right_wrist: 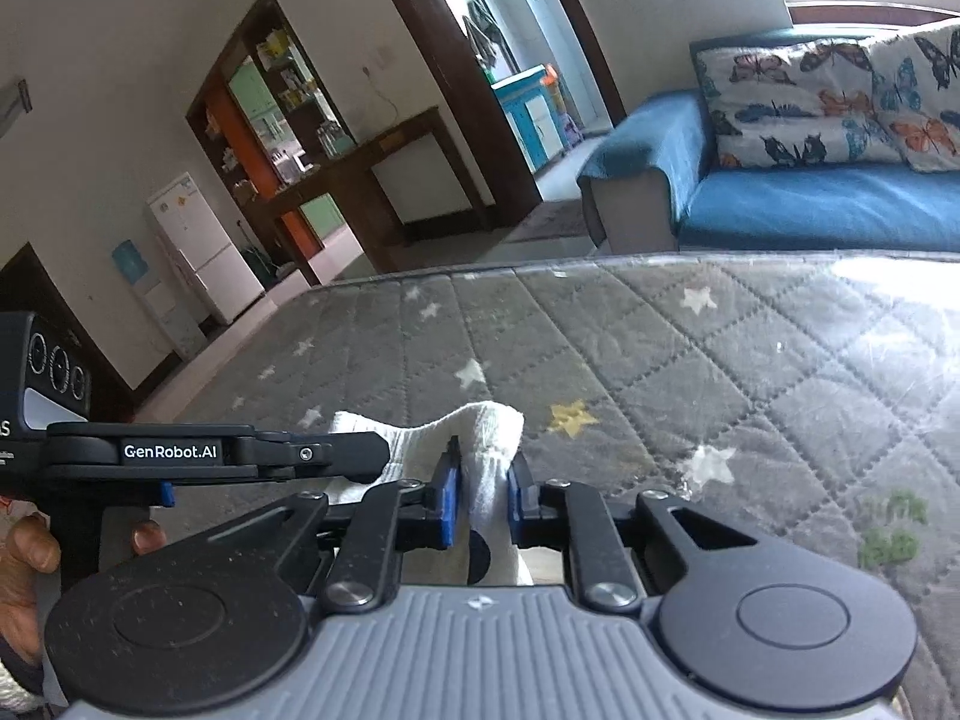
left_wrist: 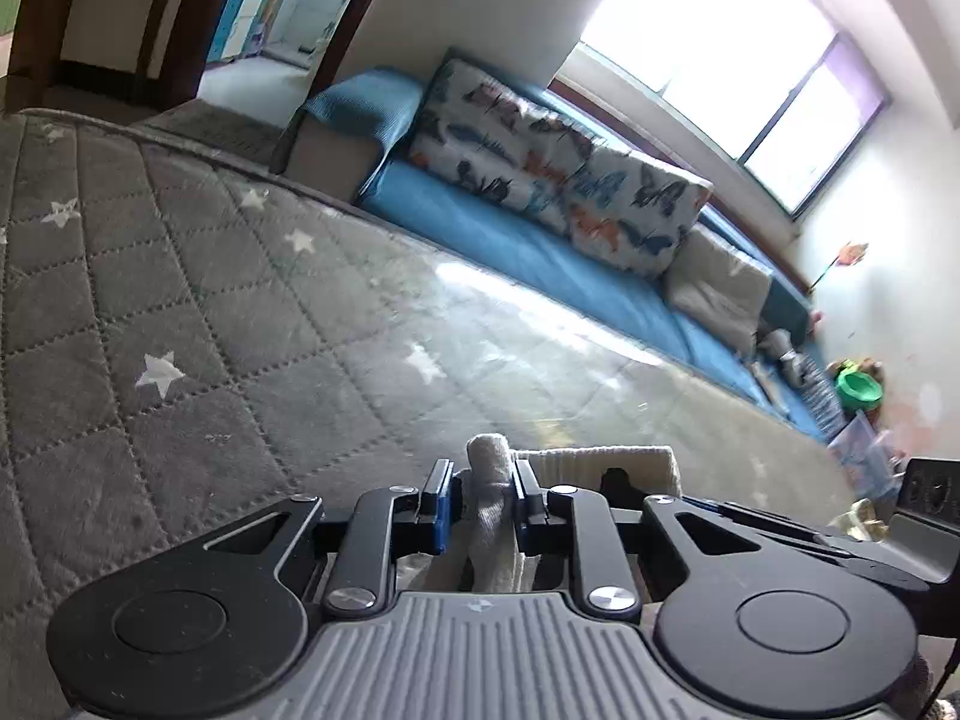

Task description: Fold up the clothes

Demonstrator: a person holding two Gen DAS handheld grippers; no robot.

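A small white knitted garment, soft and sock-like, lies bunched on the grey star-quilted mat. My left gripper is shut on one fold of it, which pokes up between the blue pads. A cream ribbed part of it shows just beyond the right finger. In the right wrist view my right gripper is shut on another fold of the same white garment. The left gripper comes in from the left and meets the cloth close beside it. What lies below the jaws is hidden.
The quilted mat stretches ahead of both grippers. Behind it is a blue sofa with butterfly cushions under a bright window. A dark wooden table and a white fridge stand at the back left. A hand holds the left gripper.
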